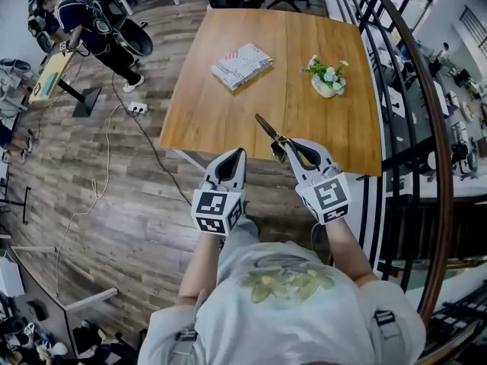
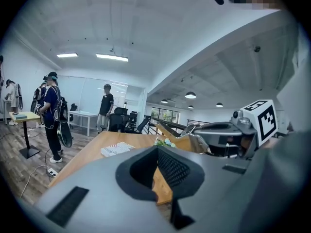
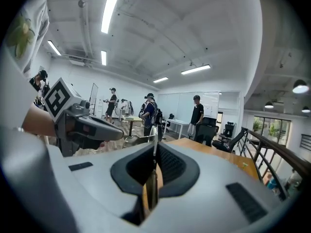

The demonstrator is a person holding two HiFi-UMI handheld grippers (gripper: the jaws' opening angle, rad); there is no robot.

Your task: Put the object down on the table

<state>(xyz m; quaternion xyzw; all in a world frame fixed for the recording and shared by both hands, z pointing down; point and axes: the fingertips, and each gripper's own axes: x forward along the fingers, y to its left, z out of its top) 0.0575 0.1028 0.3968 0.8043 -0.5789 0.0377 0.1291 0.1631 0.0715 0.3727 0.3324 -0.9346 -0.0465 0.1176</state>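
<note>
the thin, dark, blade-like metal object [image 1: 266, 126] is pinched at one end in the right gripper [image 1: 283, 147], whose jaws are pressed onto it edge-on; its free end slants out over the near edge of the light wooden desk [image 1: 221, 112], towards the right half, and whether it touches the wood cannot be told. the left gripper [image 1: 240, 152] is just beside it, short of the near edge, its jaws drawn together with nothing between them. further in lie a striped paper booklet [image 1: 241, 65] near the desk's middle and a small flowering plant in a white pot [image 1: 327, 78] towards the far right corner. a person in dark clothes [image 1: 84, 25] stands on the wooden floor [image 1: 114, 204] well off the desk's far left corner
</note>
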